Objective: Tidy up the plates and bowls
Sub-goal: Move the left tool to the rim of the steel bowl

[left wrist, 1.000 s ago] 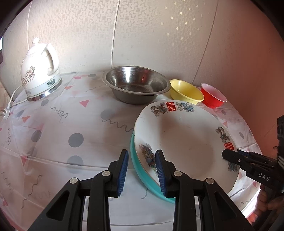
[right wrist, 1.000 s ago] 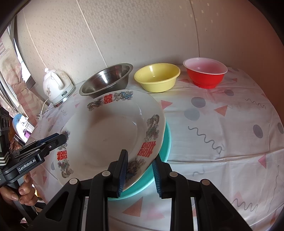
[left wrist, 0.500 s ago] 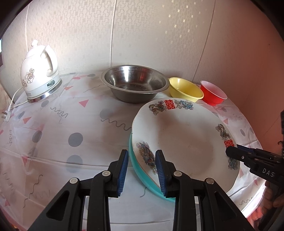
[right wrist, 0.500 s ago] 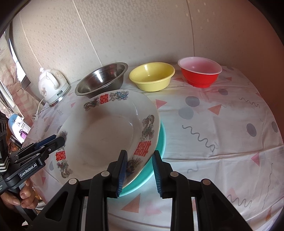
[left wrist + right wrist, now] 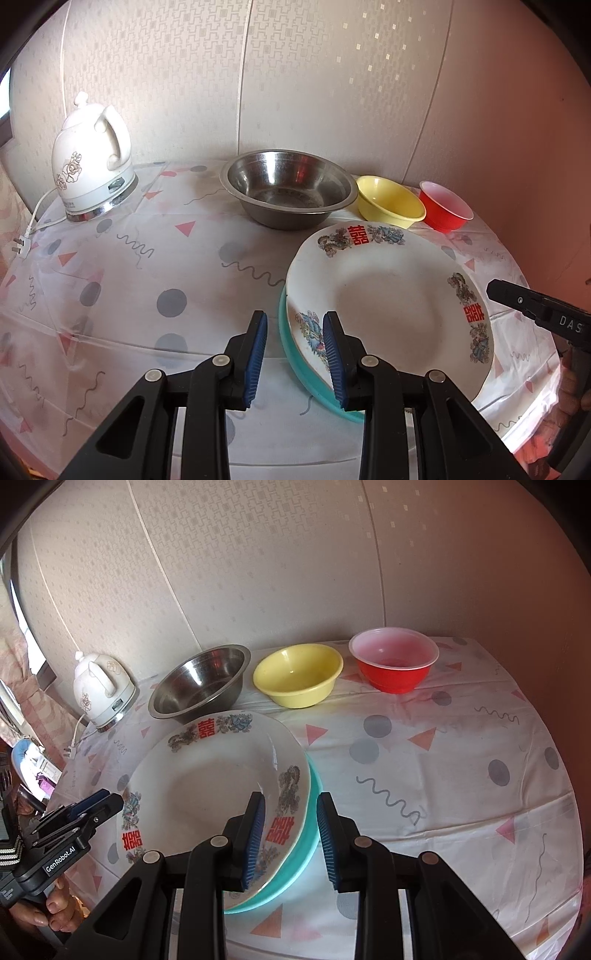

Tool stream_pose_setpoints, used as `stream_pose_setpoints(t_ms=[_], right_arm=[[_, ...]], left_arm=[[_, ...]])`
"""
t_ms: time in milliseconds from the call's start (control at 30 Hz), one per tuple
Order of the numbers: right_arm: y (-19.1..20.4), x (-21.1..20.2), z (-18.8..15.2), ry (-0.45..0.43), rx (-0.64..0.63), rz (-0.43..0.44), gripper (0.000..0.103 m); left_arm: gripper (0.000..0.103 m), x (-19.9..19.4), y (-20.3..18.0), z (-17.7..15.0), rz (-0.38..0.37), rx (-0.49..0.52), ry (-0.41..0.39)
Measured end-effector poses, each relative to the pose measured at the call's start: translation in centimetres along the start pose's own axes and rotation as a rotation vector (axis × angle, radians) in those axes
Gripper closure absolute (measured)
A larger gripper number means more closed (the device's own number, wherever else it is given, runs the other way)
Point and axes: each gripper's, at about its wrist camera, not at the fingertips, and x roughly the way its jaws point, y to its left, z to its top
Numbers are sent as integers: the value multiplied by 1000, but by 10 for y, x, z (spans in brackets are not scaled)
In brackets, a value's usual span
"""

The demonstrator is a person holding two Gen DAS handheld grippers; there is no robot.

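Teal plate (image 5: 295, 354) mostly hidden under white plate (image 5: 388, 310)

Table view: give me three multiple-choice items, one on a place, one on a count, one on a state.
1. The white plate lies:
A. on the teal plate
B. on the bare cloth
C. under the teal plate

2. Bowls lined up by the wall:
A. two
B. three
C. four

3. The kettle has its plug:
A. in a socket
B. loose on the table
C. wrapped round its base

Answers:
1 A: a teal rim shows beneath the white one.
2 B: steel bowl, yellow bowl and red bowl.
3 B: its prongs lie bare at the table's edge.
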Motion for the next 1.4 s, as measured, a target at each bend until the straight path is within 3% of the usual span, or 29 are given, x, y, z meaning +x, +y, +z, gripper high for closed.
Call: stream_pose_setpoints(t_ms=[267,500,833,1033,1133,1267,1333,1400], right_arm=[[19,18,22,30,-9,81,74],[38,39,44,67,-11,146,74],[50,85,79,128,93,221,74],[52,113,95,158,175,231,74],[53,123,104,172,219,246,74],[55,140,112,193,230,209,74],[54,148,113,214,246,147,74],[53,155,114,222,260,169,74]], left_arm=[[71,1,10,7,1,-24,0],[71,8,37,21,-8,-108,14],[71,30,82,54,9,-240,42],[71,42,88,77,-27,-267,12],[64,51,87,88,-36,-263,1],[60,73,90,99,-42,-278,24],[60,85,90,104,-45,-279,46],[60,96,92,108,-43,-288,65]])
